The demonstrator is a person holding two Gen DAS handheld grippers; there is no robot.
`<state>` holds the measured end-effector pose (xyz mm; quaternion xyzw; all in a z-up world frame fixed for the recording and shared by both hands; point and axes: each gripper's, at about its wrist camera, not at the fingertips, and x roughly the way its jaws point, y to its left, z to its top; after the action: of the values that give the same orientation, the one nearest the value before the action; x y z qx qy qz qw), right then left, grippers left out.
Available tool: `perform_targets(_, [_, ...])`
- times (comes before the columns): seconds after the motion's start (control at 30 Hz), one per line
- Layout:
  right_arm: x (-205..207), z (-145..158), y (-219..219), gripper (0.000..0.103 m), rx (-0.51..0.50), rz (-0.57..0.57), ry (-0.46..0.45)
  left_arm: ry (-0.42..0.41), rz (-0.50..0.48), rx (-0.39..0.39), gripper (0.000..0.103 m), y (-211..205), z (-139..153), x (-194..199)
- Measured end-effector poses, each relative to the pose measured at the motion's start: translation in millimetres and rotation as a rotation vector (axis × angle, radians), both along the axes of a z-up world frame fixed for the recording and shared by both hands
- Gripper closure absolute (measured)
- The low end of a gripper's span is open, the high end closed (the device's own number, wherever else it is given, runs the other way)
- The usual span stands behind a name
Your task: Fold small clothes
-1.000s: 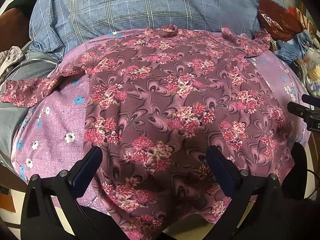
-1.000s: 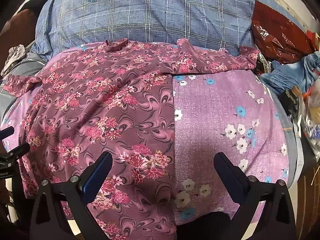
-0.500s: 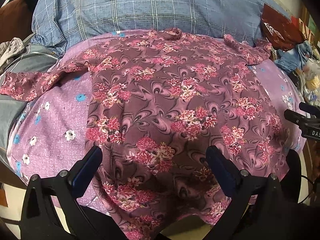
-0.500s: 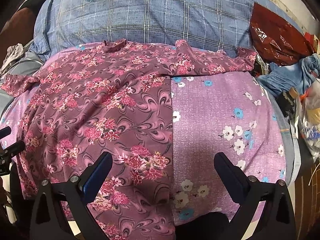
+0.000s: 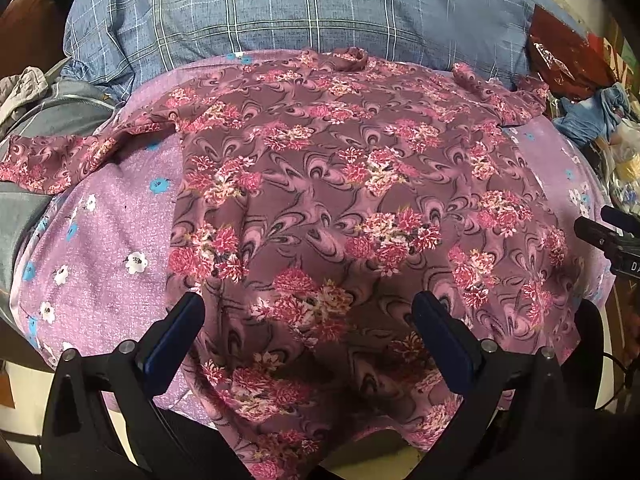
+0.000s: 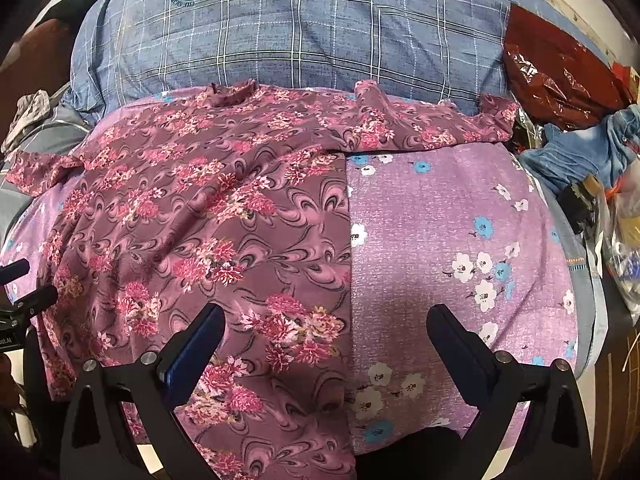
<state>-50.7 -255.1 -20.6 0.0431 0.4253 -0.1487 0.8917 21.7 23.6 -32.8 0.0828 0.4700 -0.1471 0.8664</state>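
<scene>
Your left gripper (image 5: pixel 306 322) is over the near hem of the floral top (image 5: pixel 340 184), fingers spread wide with nothing between them. Your right gripper (image 6: pixel 324 326) is spread just as wide and holds nothing either; it straddles the top's straight right edge, left finger over the maroon print, right finger over the lilac flowered sheet (image 6: pixel 460 208).

The top lies spread flat on that sheet, collar at the far side against the blue plaid pillow (image 6: pixel 300 32). In your left view one sleeve (image 5: pixel 60 156) trails off to the left, past the sheet's edge onto grey fabric (image 5: pixel 24 208). In your right view the other sleeve (image 6: pixel 432 128) stretches right along the pillow's base, a bit rumpled. The near hem drapes over the front edge of the surface, below your left fingers.

For containers, there's little to call: at the far right of your right view sits a clear plastic bag (image 6: pixel 624 248) with something yellowish inside, too blurred to name. Beside it lies crumpled blue denim (image 6: pixel 580 156), and behind that a shiny dark-red wrapper (image 6: pixel 552 68). At the right edge of your left view, you can see the tips of your other gripper.
</scene>
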Motion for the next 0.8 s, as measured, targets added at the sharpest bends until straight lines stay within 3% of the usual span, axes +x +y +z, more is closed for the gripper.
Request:
perform_targets(0.3, [-2,-2,-5,0.002,0.052,-0.002,-0.001,0.010,0.006,0.020,0.000,5,1,3])
perform_targets(0.43, [-6,-5,-15,0.002,0.054,0.000,0.036,0.010,0.116,-0.001,0.000,49,13,20])
perform_targets(0.57, [-13,-22,-27,0.002,0.096,0.014,0.104,0.123,0.199,-0.039,0.000,90,-3,31])
perform_targets(0.73, [-17,-53,-38,0.002,0.250,-0.008,0.182,0.396,0.103,-0.175,0.000,81,-56,13])
perform_targets(0.8, [-19,-63,-35,0.005,0.302,0.012,0.202,0.458,0.065,-0.188,0.000,67,-70,6])
